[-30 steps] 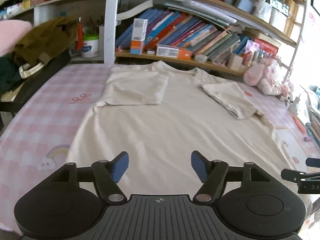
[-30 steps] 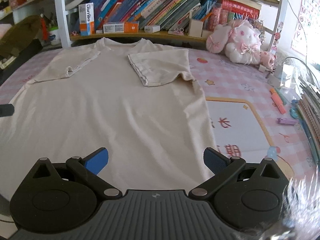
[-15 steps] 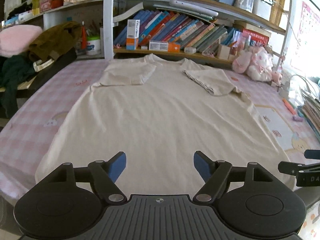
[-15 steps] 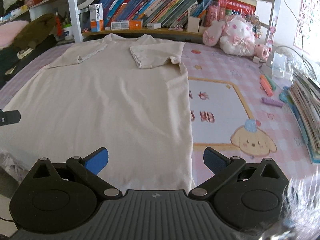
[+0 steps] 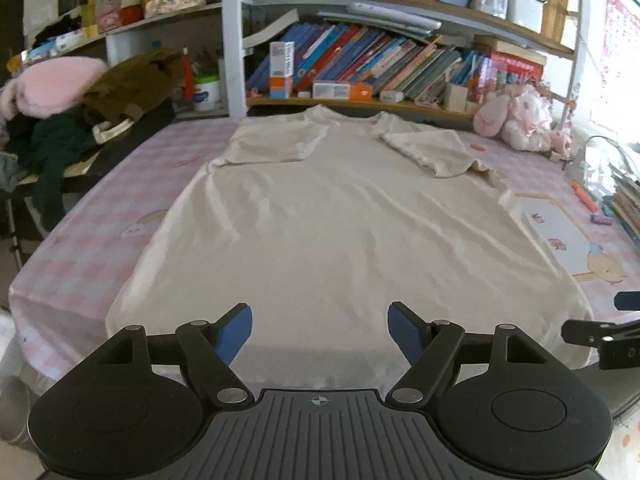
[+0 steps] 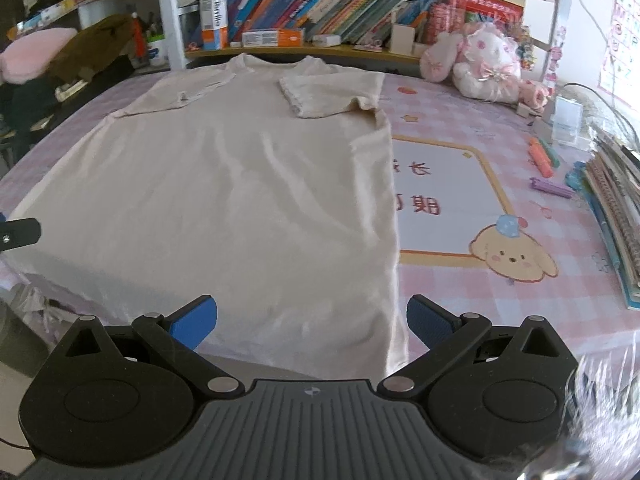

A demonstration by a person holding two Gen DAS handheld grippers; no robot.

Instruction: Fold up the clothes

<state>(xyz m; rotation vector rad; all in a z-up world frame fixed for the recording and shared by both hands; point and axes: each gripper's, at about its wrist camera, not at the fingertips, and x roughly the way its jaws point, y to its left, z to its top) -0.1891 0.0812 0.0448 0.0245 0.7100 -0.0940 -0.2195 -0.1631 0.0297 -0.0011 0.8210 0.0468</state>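
Cream T-shirt [image 5: 352,232] cloth is spread flat on the pink checked table cover [image 5: 80,264], collar toward the bookshelf [image 5: 360,72] and hem at the near table edge, where it hangs slightly over. Both short sleeves are seen turned inward onto the chest: the left sleeve [image 5: 272,142] and the right sleeve [image 6: 328,94] each lie folded across the body panel, while the body itself is laid out at full length with only shallow wrinkles. The left gripper [image 5: 320,326] is held just above the hem, near its middle, with its jaws spread wide and nothing between them; the right gripper [image 6: 312,320] is held likewise over the hem nearer the right side seam, wide and empty. By the lie of the cloth, the sleeve stage is judged to be done and the lengthwise fold of the body to be the step in hand. For that move, the hem would need to be pinched at two points well apart, one toward each bottom corner, lifted evenly and carried toward the collar so that the tucked sleeves are not dragged out. A printed mat [image 6: 452,196] lies just beside the shirt's right edge, and a plush toy [image 6: 480,64] sits well apart from it.
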